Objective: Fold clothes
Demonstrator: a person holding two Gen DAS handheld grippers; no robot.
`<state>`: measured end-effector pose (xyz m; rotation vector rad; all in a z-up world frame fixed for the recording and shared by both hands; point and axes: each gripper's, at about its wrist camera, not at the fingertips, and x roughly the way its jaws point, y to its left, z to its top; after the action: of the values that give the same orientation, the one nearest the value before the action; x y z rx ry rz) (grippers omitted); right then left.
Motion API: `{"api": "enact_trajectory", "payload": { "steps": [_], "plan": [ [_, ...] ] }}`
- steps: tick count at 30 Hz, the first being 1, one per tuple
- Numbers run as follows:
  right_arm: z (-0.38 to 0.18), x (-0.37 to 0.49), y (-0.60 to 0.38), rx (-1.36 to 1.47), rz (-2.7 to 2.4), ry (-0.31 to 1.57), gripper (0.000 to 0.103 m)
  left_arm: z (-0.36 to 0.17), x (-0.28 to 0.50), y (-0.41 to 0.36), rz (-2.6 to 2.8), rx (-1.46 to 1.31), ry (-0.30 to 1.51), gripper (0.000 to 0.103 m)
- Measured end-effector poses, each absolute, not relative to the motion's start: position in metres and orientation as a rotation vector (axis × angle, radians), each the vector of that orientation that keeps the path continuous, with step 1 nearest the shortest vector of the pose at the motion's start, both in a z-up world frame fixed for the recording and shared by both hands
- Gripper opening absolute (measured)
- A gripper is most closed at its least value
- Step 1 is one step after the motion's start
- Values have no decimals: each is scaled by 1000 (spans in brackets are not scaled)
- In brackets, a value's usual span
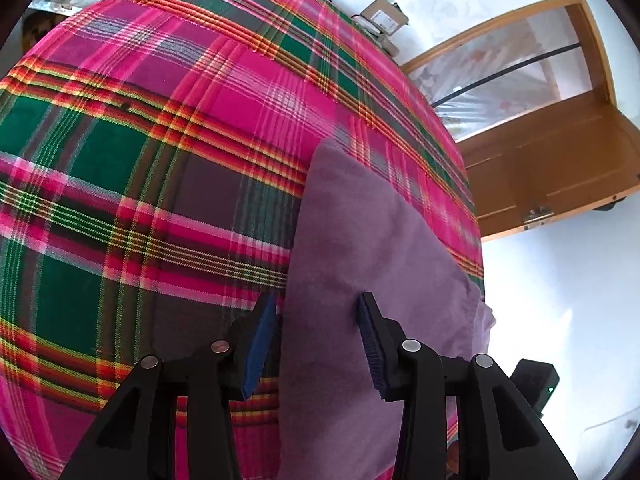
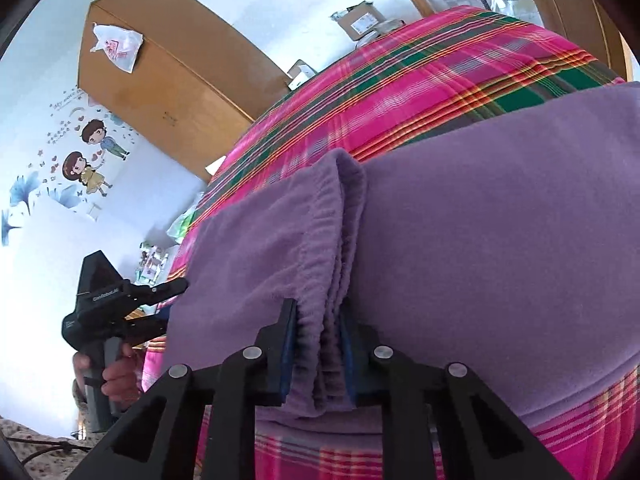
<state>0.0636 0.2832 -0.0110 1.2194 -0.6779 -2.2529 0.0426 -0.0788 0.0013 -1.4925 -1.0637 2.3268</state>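
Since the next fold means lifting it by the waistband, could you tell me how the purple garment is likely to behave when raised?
The purple garment will probably go limp and drape, since its waistband bunches into soft pleats where the right gripper pinches it. Its fuzzy knit likely grips the pads rather than slipping. It may drag across the plaid cloth rather than slide.

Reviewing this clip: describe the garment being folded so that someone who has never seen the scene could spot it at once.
Start at the bed, covered by a pink and green plaid sheet. Near its edge lies the purple garment, a soft, fleecy piece with a gathered, ribbed band bunched between the jaws of the right gripper. It is the only plain, single-coloured cloth on the checked sheet.
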Motion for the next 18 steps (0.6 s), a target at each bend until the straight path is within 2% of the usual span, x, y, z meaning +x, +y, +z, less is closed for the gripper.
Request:
{"api": "enact_trajectory", "payload": {
  "steps": [12, 16, 18],
  "plan": [
    [9, 86, 277, 1169, -2439, -458, 29, -2, 48, -82, 2306, -1479, -1085, 44],
    [44, 115, 263, 924, -2685, -286, 29, -3, 52, -84, 2299, -1464, -1090, 44],
    [53, 126, 254, 830, -2646, -281, 29, -4, 55, -83, 2287, -1465, -1094, 44]
  ]
}}
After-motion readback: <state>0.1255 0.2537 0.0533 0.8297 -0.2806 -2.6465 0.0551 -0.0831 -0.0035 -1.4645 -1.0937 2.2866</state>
